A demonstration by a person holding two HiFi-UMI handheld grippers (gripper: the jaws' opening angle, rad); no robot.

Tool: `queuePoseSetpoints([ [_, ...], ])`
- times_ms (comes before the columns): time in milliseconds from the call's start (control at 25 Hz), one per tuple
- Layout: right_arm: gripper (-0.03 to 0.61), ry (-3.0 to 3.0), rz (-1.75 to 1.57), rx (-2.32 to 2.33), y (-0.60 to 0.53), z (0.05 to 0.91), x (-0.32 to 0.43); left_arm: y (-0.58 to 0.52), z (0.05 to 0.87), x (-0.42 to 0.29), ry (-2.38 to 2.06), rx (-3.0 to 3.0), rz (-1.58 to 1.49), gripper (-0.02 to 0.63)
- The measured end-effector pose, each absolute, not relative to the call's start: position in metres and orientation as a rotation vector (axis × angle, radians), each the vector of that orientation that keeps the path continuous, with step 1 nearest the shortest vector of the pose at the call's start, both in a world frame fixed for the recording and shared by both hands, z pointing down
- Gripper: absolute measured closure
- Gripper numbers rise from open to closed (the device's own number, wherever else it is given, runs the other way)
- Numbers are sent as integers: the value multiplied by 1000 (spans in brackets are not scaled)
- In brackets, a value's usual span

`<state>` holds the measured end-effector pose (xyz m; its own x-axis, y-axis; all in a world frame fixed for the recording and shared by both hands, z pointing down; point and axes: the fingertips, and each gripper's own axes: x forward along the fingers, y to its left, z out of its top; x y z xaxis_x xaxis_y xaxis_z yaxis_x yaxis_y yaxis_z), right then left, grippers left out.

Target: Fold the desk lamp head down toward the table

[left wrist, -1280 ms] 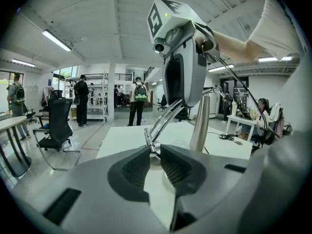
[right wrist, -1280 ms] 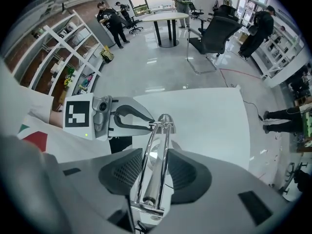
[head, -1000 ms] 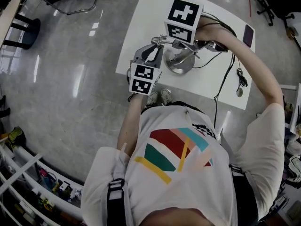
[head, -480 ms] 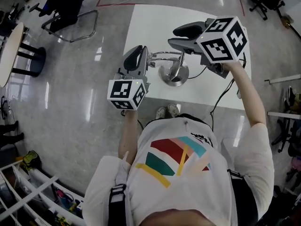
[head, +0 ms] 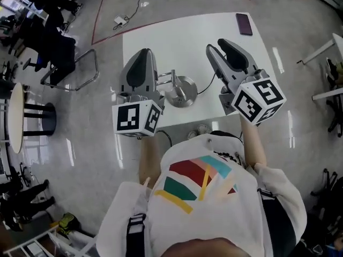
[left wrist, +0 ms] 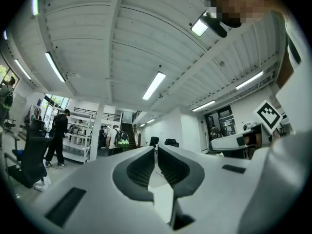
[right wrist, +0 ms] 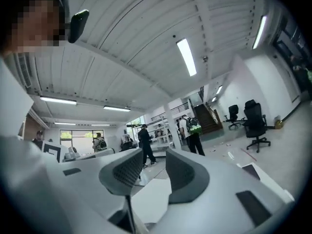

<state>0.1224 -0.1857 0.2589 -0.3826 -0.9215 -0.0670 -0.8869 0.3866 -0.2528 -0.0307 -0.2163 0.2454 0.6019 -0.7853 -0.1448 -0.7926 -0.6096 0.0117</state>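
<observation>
The desk lamp [head: 181, 91] sits low on the white table [head: 177, 36], showing a round metal base, a short silver arm and a black cable running right. Its head is hidden behind my left gripper [head: 142, 55]. Both grippers are raised above the table, clear of the lamp, and point level into the room. The left gripper [left wrist: 157, 152] has its jaws closing to a narrow gap, with nothing between them. A wider gap shows between the jaws of my right gripper [head: 221, 46], which is also empty [right wrist: 153, 160]. Neither gripper view shows the lamp.
A black phone [head: 244, 24] lies at the table's far right corner. A dark chair [head: 64, 63] stands left of the table and a round side table [head: 13, 116] further left. Several people [right wrist: 187, 133] stand far off in the room.
Both grippers have let go of the lamp and risen off the table toward the person. The right one has rolled and swung right. The left jaws have narrowed.
</observation>
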Motion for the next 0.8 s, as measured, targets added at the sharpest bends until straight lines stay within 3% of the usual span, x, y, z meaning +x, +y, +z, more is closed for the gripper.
queuePoseSetpoints([
  [120, 426, 2397, -284, -1715, -177, 276, 140, -215, 251, -12, 1333, -2802, 195, 568],
  [800, 457, 2450, -248, -1758, -171, 280, 143, -204, 247, 17, 1256, -2849, 208, 569],
])
